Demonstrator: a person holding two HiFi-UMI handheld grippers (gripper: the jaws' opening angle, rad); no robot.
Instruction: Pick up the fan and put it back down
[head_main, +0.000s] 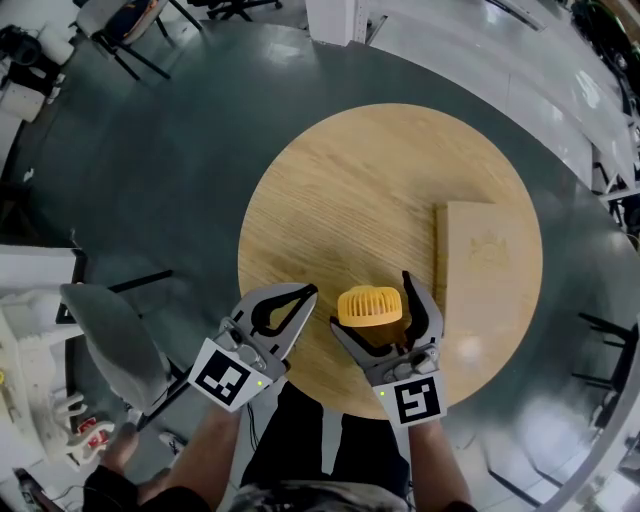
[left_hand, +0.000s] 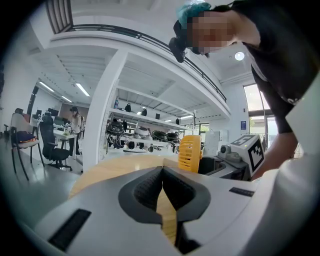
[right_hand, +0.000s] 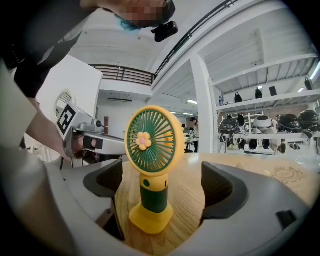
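Note:
A small yellow fan (head_main: 369, 305) with a green grille stands upright on the round wooden table (head_main: 340, 180), near its front edge. My right gripper (head_main: 371, 300) is open, with the fan (right_hand: 152, 150) between its jaws; both pads stand clear of it. In the right gripper view the right gripper (right_hand: 162, 175) has its jaws on either side of the fan's base. My left gripper (head_main: 305, 293) is shut and empty, just left of the fan at the table's front-left rim. The left gripper view shows the left gripper (left_hand: 162, 172) with its pads meeting, and the fan (left_hand: 190, 152) to the right beyond them.
A flat pale wooden box (head_main: 485, 260) lies on the table's right side, close to the right gripper. A grey chair (head_main: 110, 340) stands on the dark floor to the left. Shelving and desks stand farther off.

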